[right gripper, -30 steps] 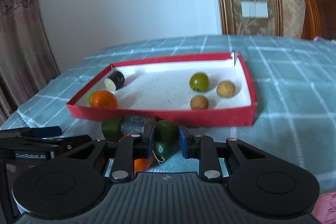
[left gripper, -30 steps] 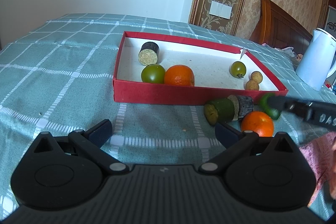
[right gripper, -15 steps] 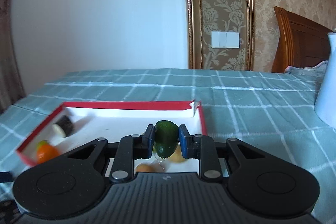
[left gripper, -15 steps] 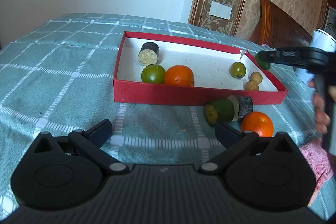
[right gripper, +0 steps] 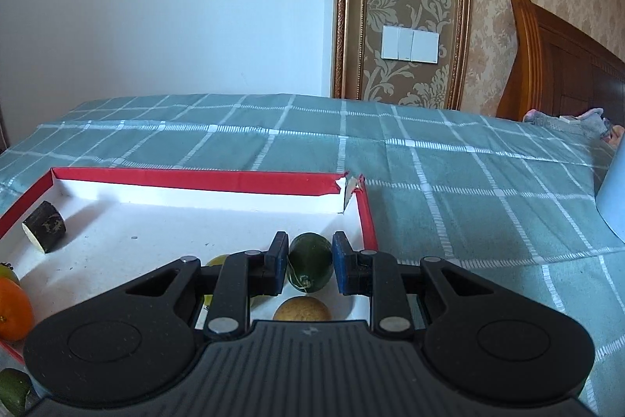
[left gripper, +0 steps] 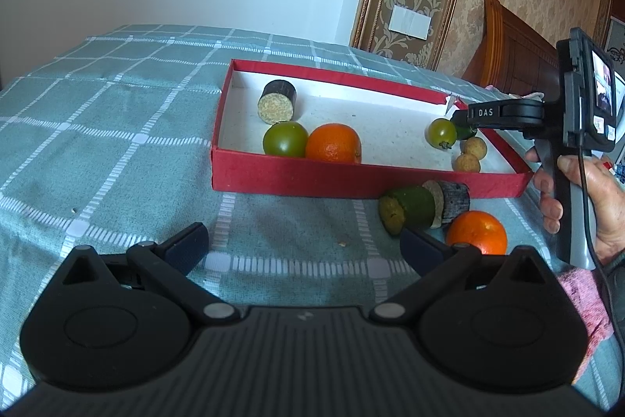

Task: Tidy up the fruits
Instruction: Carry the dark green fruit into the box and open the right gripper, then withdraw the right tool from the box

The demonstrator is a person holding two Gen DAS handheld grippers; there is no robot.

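A red box with a white floor holds a dark cut cylinder, a green tomato, an orange, a small green tomato and two tan longans. My right gripper is low over the box's right end with a dark green fruit between its fingers; a narrow gap shows on each side, so the jaws have opened. It also shows in the left wrist view. My left gripper is open and empty over the cloth in front of the box.
On the green checked cloth before the box lie a green cut piece, a grey cut cylinder and an orange. A white kettle stands at the right. A wooden headboard is behind.
My right gripper has carried the dark green fruit from the cloth over the box's right end, lowered it to the floor and loosened its jaws. The left gripper has not moved.
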